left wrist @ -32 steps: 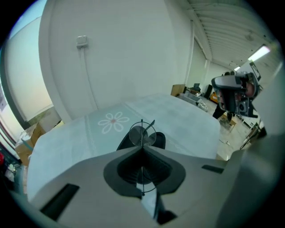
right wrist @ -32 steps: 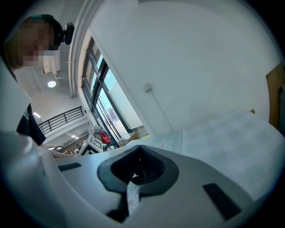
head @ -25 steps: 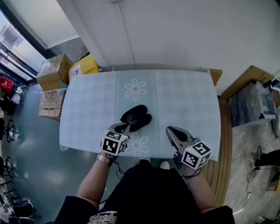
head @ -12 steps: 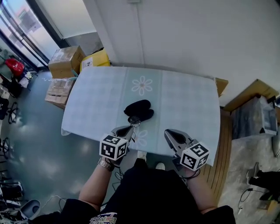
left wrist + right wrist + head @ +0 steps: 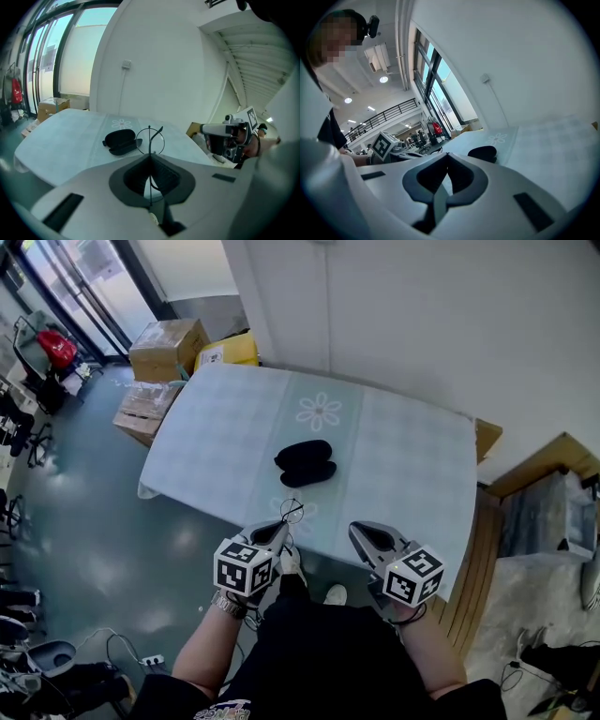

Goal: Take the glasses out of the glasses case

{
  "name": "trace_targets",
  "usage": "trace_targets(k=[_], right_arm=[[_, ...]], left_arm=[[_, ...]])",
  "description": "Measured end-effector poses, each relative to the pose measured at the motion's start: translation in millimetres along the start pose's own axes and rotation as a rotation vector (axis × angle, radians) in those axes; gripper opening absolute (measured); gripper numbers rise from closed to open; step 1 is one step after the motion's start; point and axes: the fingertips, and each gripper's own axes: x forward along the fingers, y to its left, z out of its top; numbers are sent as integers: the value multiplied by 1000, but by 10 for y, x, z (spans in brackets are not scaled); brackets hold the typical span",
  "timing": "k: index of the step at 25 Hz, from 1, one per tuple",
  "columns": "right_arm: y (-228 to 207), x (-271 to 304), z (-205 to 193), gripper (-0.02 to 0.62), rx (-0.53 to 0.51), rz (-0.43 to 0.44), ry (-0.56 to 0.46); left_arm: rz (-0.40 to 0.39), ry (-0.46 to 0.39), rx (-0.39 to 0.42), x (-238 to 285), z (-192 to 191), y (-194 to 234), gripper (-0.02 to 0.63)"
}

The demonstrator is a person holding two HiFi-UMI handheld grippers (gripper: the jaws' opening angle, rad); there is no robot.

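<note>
One pair of glasses (image 5: 292,512) is clamped by its thin wire frame in the left gripper (image 5: 280,529), held above the near edge of the table (image 5: 403,474). In the left gripper view the glasses (image 5: 150,139) stand upright between the jaws of the left gripper (image 5: 150,158). One black glasses case (image 5: 305,462) lies open at mid-table, farther out and apart from the glasses. The right gripper (image 5: 364,534) is at near right; its jaws are pressed together with nothing between them (image 5: 447,159).
</note>
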Motion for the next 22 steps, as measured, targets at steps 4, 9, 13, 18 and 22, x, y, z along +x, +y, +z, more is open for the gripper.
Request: trace_targets(k=[4,9,13,18,22], right_arm=[[33,1,-67,23,9,19,22],[72,54,-184,23,24,41,38],[72,100,-287,23,42,36,53],[150,150,-363,23,54,20,52],[266,195,-389,23,54,-2,48]], left_arm=[[5,5,-24,-67,-91,-81,29],[17,6,-34,-127,-156,-69,29],[13,4,-38,-161,-169,-66,29],[-7,15,-31,-220,-244,-34,29],[-30,18,-17,-307,-261,17,29]])
